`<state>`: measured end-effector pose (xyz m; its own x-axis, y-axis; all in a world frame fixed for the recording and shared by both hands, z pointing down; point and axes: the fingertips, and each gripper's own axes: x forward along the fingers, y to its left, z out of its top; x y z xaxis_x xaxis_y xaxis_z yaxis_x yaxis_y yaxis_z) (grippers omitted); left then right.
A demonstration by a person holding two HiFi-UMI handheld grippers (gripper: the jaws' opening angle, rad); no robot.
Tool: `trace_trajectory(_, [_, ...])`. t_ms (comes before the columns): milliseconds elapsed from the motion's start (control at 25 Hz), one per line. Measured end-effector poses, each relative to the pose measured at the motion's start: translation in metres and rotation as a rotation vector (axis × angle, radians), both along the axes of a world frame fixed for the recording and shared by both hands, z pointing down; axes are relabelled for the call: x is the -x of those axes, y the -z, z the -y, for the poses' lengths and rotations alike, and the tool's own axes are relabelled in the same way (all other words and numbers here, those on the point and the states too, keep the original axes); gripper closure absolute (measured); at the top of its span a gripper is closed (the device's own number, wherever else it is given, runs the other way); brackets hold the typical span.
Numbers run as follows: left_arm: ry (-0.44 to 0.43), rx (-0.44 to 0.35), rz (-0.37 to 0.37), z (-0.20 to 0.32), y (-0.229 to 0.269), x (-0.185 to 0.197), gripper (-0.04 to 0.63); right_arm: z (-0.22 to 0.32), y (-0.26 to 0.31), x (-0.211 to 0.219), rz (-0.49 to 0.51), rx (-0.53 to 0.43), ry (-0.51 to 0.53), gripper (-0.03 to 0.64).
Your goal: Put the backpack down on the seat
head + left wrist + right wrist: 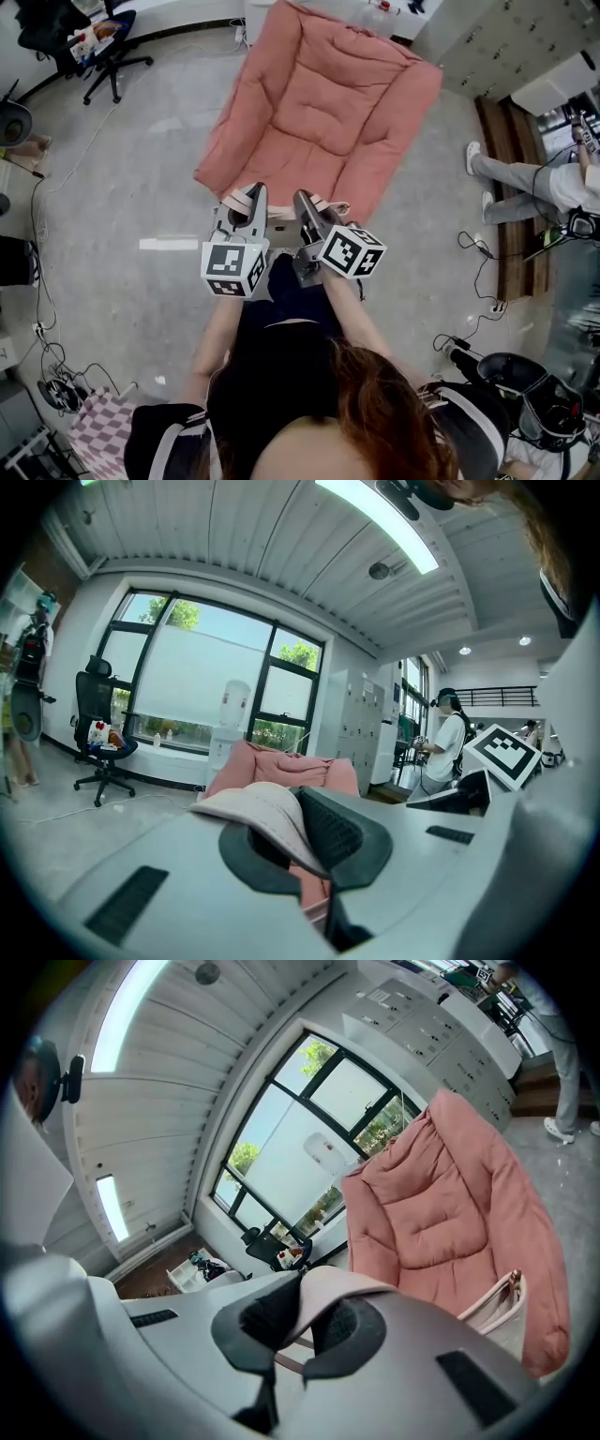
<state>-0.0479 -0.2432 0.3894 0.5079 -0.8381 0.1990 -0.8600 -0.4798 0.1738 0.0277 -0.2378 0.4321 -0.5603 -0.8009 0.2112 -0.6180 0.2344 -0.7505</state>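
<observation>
- Left gripper (249, 208): fingers closed tight on a pale pink shoulder strap (267, 810). The webbing is folded over and pinched between the pads.
- Right gripper (309, 210): fingers likewise clamped on the second strap (342, 1286), which drapes over the pads.
- Backpack (497, 1314): hangs by its two straps under the grippers, off the seat. Only a pale panel with trim shows, in the right gripper view at about 4 o'clock of the fingers. From the head view the body is mostly hidden beneath the grippers and forearms.
- Seat (323, 103): a padded pink lounge chair, dead ahead at 12 o'clock of both grippers. Its long axis runs from the front edge near the fingertips up toward 1 o'clock, where the backrest lies.
- Key relation: the seat's front edge sits just beyond the fingertips in the head view. The grippers are side by side and about equally near, with neither hand leading.
- Judgement: the carry looks nearly done. The load needs to go on toward 12 o'clock over the cushion, then down, with both hands level so it does not tip.
- Risk, as a guess: the hanging body may catch the front edge if lowered early.
- Bystander (530, 183) stands at 3 o'clock, well apart.
</observation>
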Motion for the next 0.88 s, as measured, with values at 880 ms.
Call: trace_trajectory(880, [-0.049, 0.010, 0.026, 0.179, -0.013, -0.058, 0.577, 0.187, -0.013, -0.051, -0.008, 0.002, 0.041, 0.580])
